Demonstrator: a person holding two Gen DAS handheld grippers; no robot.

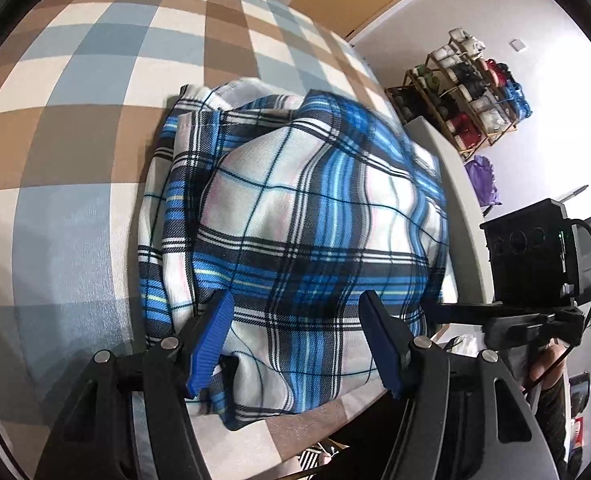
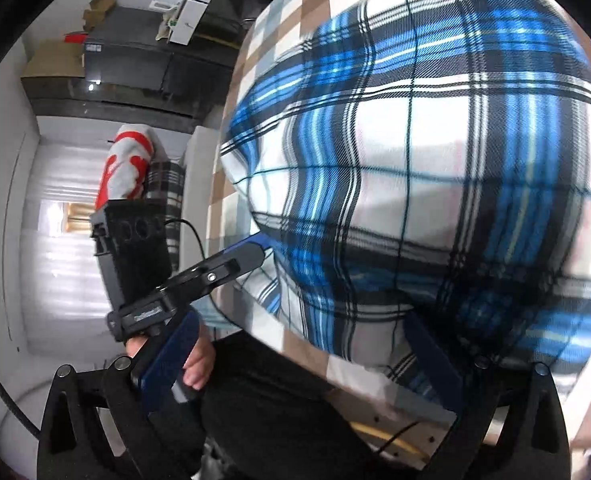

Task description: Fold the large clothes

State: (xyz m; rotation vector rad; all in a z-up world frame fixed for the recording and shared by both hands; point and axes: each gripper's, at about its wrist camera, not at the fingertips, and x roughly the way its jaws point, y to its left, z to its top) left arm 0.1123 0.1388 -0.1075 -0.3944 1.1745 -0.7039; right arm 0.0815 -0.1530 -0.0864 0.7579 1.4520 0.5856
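A blue, white and black plaid garment point(image 1: 295, 208) lies bunched in folds on the checked table cover point(image 1: 95, 120), near its right edge. My left gripper point(image 1: 297, 340) stands over the garment's near edge with its jaws apart; the blue pads point(image 1: 211, 344) rest against the fabric and a width of cloth lies between them. In the right wrist view the garment point(image 2: 415, 160) fills the frame, blurred. My right gripper point(image 2: 299, 360) is open wide at the garment's near corner, and cloth hangs over part of its right finger. The left gripper's fingertip point(image 2: 251, 252) touches the cloth edge.
The table edge point(image 1: 455, 200) runs down the right. Beyond it stand a wooden rack of shoes point(image 1: 467, 88) and a purple bag point(image 1: 483, 180). The right gripper's black housing point(image 1: 531, 256) sits close on the right. A hand point(image 2: 199, 356), dark cabinets point(image 2: 135, 68) and red-and-white cloth point(image 2: 127, 164) show on the left.
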